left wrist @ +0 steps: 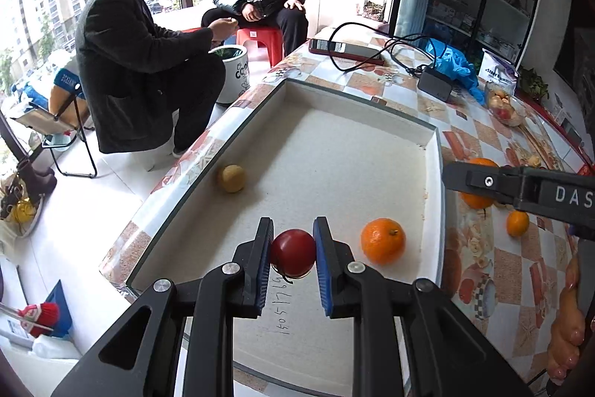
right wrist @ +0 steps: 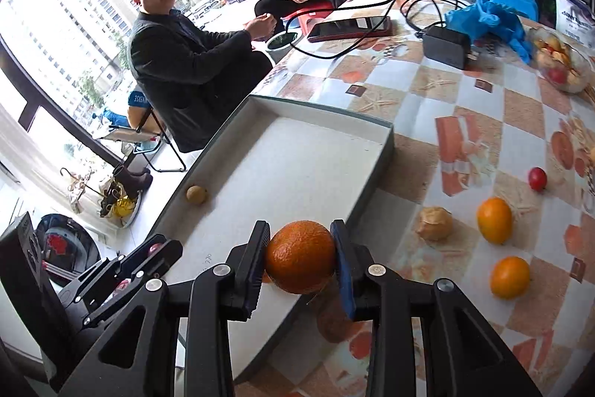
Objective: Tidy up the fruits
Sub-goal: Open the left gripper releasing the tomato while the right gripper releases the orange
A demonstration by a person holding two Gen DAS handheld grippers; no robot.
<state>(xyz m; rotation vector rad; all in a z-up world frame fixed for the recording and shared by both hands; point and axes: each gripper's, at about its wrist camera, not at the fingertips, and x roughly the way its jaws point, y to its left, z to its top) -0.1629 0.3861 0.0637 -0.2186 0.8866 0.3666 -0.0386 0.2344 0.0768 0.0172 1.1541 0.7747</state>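
- while both grippers hang over the shallow grey cardboard tray (left wrist: 433,133), the left gripper (left wrist: 293,250) pinches a small round red fruit (left wrist: 293,252) above its near end, and the right gripper (right wrist: 300,257) clamps a large dimpled orange (right wrist: 300,256) over the near right rim.
- a loose orange mandarin (left wrist: 383,240) lies at 3 o'clock of the red fruit; a drop here could knock it rolling.
- a tan round fruit (left wrist: 231,178) sits at 10 o'clock by the left wall.
- released over the rim, the orange may tip onto the checked tablecloth (right wrist: 438,84).
- the right wrist view counts four still out: two smooth oranges (right wrist: 494,220), one tan (right wrist: 434,223), one red (right wrist: 537,178).
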